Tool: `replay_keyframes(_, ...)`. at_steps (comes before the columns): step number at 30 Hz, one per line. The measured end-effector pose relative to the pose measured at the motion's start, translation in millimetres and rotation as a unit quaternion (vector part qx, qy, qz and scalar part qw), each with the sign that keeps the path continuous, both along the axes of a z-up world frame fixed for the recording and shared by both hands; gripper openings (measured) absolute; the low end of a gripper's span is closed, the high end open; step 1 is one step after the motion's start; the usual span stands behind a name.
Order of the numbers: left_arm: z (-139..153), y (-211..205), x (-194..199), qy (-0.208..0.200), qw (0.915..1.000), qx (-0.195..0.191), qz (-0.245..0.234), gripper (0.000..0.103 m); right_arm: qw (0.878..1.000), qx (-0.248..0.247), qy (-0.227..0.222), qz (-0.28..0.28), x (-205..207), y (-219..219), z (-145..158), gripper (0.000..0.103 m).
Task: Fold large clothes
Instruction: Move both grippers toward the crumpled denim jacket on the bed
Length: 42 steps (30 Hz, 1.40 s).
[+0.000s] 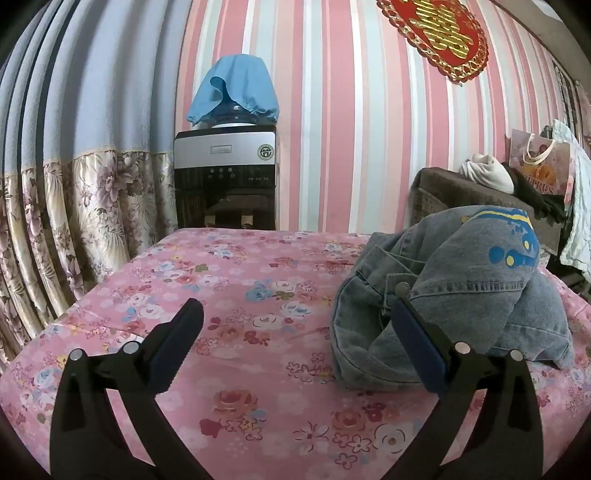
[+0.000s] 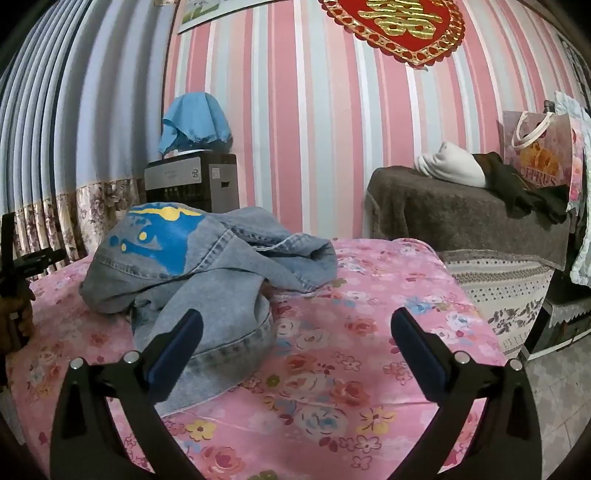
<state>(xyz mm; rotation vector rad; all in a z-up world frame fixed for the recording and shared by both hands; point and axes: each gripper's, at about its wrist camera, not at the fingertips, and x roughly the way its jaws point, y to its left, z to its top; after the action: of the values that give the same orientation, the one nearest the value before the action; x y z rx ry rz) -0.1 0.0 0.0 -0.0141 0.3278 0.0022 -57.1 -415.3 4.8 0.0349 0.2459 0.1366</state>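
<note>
Between the wide-spread fingers of our left gripper [image 1: 295,325] and right gripper [image 2: 297,332] nothing is held; the denim jacket [image 2: 207,273] lies crumpled on the floral bedspread [image 1: 240,280]. We should pinch opposite hems and spread it flat first.

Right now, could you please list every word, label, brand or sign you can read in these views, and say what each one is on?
"CHPRUS", reading uncertain, its start hidden: floral paper gift bag on the brown covered furniture.
Gold double-happiness character: red wall ornament.
Round green logo: grey water dispenser; characters too small to read.
Panel label on that dispenser: blurred.
Blue-and-yellow print on crumpled denim jacket: no readable text.
White wall poster: illegible.
</note>
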Motion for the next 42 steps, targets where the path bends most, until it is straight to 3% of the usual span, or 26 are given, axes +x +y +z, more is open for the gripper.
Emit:
replay_keyframes(31, -5, -2, 3, -0.001, 1.0000, 0.002, 0.000, 0.100, 1.000, 0.010, 0.003, -0.021, 3, -8, -2, 0.101)
replay_keyframes(39, -6, 6, 6, 0.002, 0.9999, -0.010, 0.003, 0.100, 0.998, -0.004, 0.012, -0.058, 3, -2, 1, 0.101)
replay_keyframes(42, -3, 10, 6, 0.015, 0.9991, -0.033, -0.023, 0.100, 0.999, -0.002, 0.014, -0.051, 7, 15, 11, 0.101)
